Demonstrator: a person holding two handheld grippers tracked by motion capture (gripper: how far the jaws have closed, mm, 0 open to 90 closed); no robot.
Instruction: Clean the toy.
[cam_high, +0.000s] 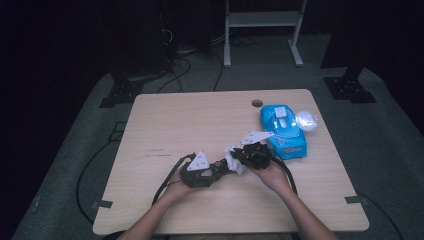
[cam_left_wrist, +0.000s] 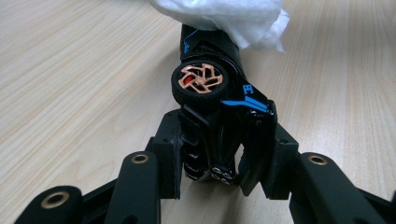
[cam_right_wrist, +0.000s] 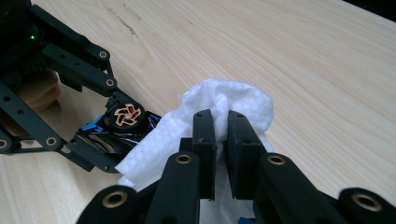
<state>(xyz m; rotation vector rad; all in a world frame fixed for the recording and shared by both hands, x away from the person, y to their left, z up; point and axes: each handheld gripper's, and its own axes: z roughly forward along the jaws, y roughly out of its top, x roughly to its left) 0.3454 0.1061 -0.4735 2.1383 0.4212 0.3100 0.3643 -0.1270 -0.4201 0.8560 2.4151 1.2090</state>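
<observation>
Your left tool (cam_left_wrist: 219, 154) clamped on a black toy car (cam_left_wrist: 219, 93) with copper wheels and blue trim, your right tool (cam_right_wrist: 222, 126) pinching a white wipe (cam_right_wrist: 224, 100) against it, low at six o'clock on the surface (cam_high: 200, 120).

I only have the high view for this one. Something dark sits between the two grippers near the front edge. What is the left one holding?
Observer: A black toy car with blue trim; the left gripper is shut on its body.
Operator: Any detail on the wheels?
Observer: The wheel has a copper-coloured rim.
Operator: And the white bit by the right gripper?
Observer: The right gripper pinches a white wipe that drapes over one end of the car.
</observation>
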